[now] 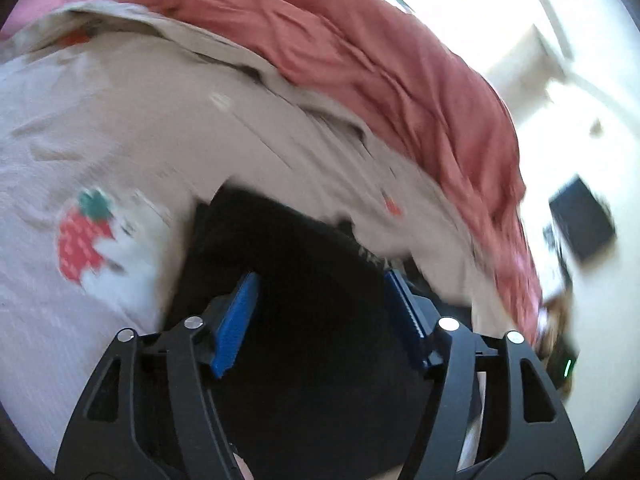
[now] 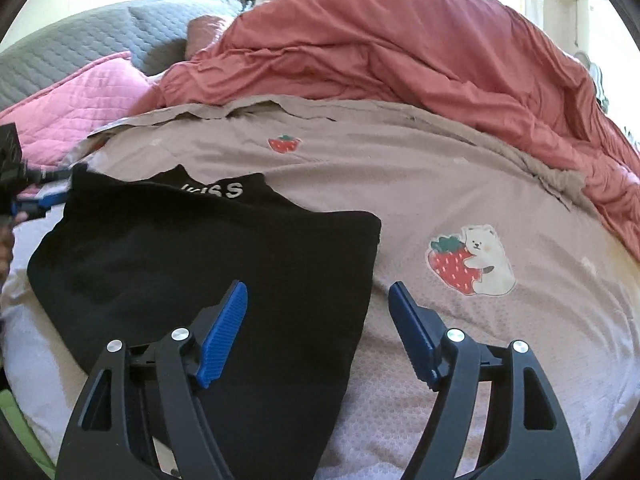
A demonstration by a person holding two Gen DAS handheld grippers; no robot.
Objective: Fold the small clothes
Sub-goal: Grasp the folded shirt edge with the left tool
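Observation:
A black garment (image 2: 208, 256) with white lettering lies folded flat on a beige bedsheet (image 2: 360, 184) printed with strawberries. My right gripper (image 2: 318, 292) hovers open over the garment's right edge, nothing between its blue pads. In the left wrist view the same black garment (image 1: 304, 280) fills the space under my left gripper (image 1: 322, 280), which is open with no cloth pinched. The picture there is blurred. The left gripper (image 2: 44, 200) also shows at the garment's far left corner in the right wrist view.
A rumpled red duvet (image 2: 420, 48) is heaped along the far side of the bed. A pink quilted pillow (image 2: 92, 92) and a grey quilted headboard (image 2: 80, 40) lie at the back left. A dark box (image 1: 582, 220) sits on the pale floor beyond the bed.

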